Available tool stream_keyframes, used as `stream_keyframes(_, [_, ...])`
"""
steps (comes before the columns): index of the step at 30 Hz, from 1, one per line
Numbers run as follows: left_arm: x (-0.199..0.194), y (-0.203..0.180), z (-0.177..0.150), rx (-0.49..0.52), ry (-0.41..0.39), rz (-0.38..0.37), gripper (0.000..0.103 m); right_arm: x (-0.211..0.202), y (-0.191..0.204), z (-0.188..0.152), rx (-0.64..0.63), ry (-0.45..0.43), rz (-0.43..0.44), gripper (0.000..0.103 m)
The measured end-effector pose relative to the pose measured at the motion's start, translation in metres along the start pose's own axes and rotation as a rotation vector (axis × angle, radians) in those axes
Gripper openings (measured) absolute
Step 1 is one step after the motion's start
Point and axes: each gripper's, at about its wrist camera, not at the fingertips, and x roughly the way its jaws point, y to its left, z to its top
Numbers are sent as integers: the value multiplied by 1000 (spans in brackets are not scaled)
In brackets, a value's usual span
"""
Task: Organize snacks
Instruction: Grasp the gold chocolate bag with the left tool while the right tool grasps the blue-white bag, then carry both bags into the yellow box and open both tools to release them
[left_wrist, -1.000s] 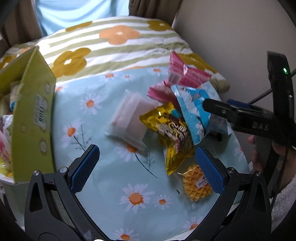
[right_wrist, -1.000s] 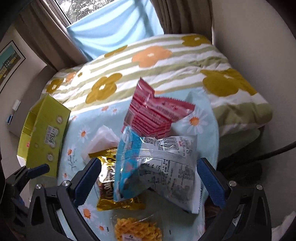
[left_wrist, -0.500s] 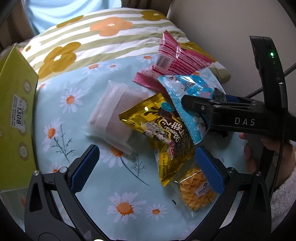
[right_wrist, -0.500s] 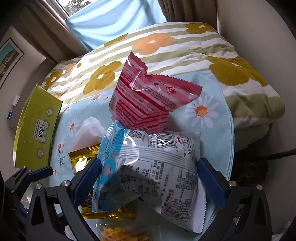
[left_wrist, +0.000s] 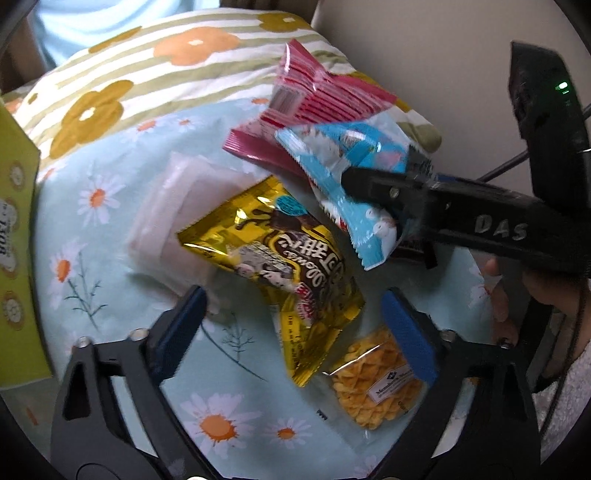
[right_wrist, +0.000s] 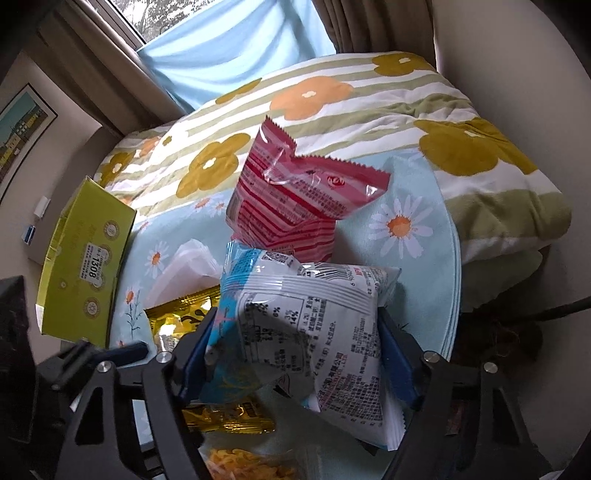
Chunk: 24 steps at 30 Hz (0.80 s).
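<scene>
Right hand-held gripper (right_wrist: 295, 354): fingers pressed against both sides of the blue snack bag (right_wrist: 306, 332), clamped on it; the bag bulges between the blue pads. In the left wrist view the same gripper (left_wrist: 369, 184) comes in from the right edge, its dark finger lying across the blue bag (left_wrist: 354, 184).

Left hand-held gripper (left_wrist: 295, 317): fingers apart, nothing between the pads; it hangs over the gold bag and the waffle pack.

Blue snack bag: between the right gripper's fingers, its lower corner hanging free above the cloth.

Pink striped bag (right_wrist: 295, 199): just beyond the right gripper's tips, behind the blue bag and touching its top edge; standing crumpled with one corner up. Seen also in the left wrist view (left_wrist: 317, 103).

Gold bag (left_wrist: 284, 258): directly ahead of the left gripper, its lower end reaching between the open fingers; lying tilted on the cloth, partly under the blue bag.

Waffle pack (left_wrist: 373, 384): clear wrapper, just beside the left gripper's right finger and partly behind it, touching the gold bag's lower corner.

White pouch (left_wrist: 177, 221): ahead and left of the left gripper, flat on the cloth, its near side under the gold bag.

Green box (right_wrist: 85, 269): well to the left of both grippers, label reading 1308.

Daisy cloth (left_wrist: 103, 258): pale blue, beneath all the snacks.

Flowered bedding (right_wrist: 332, 110): striped, beyond the cloth.
</scene>
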Motion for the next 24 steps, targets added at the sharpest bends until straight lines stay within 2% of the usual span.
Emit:
stream_keyframes(6, [13, -2, 1, -4, 16, -30, 80, -13, -3, -1, 22, -30, 12, 75])
stream_keyframes(15, [30, -1, 20, -10, 7, -17, 79, -27, -10, -5, 53, -68, -3, 75])
stream_keyframes(17, [33, 0, 23, -6, 6, -5, 73, -29, -10, -6, 59, -72, -5, 75])
stream_keyframes(18, [35, 1, 25, -1, 9, 6, 63, -30, -11, -6, 61, -74, -5, 75])
stream_keyframes(19, [38, 2, 26, 3, 17, 10, 57, -31, -10, -6, 62, -76, -5, 75])
stream_keyframes(24, [37, 2, 25, 24, 13, 16, 55, -35, -11, -6, 72, -92, -5, 75])
